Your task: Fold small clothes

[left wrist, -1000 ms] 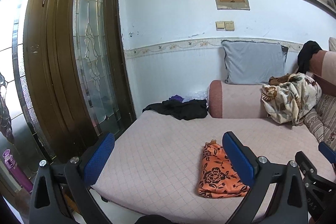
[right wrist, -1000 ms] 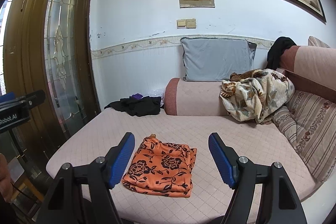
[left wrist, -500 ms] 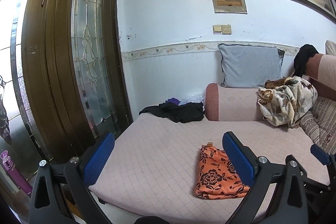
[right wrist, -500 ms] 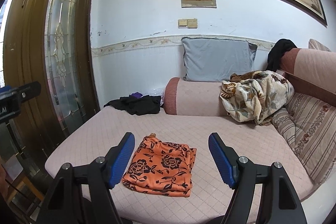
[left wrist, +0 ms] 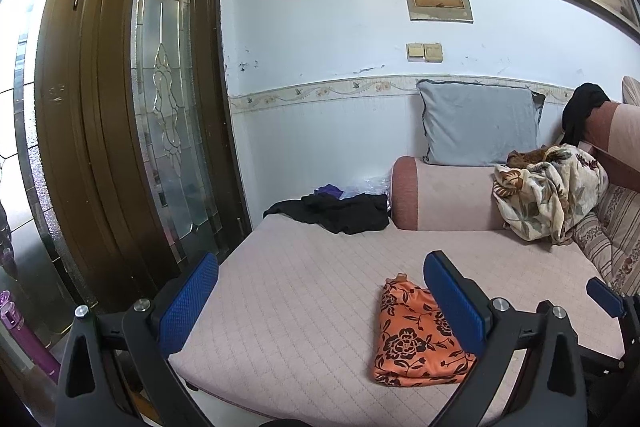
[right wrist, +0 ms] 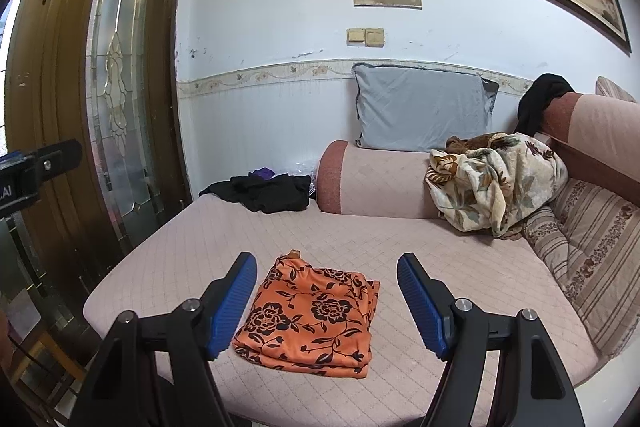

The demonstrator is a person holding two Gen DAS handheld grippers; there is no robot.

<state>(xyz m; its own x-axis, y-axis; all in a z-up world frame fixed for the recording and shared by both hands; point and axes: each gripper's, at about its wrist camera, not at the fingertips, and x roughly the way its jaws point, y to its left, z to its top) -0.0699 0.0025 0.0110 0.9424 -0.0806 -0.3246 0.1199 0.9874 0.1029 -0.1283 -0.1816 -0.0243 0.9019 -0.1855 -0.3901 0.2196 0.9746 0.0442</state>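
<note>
Pink quilted sofa seat bears the folded orange floral cloth near its front edge; soft, light, likely slippery, best pinched at a corner; right gripper and left gripper gape wide, holding nothing

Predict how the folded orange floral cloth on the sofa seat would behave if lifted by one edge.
The folded orange floral cloth looks thin and soft, so it would probably droop. Its stacked layers would likely slide open. It seems light, judging by how flat it lies.
</note>
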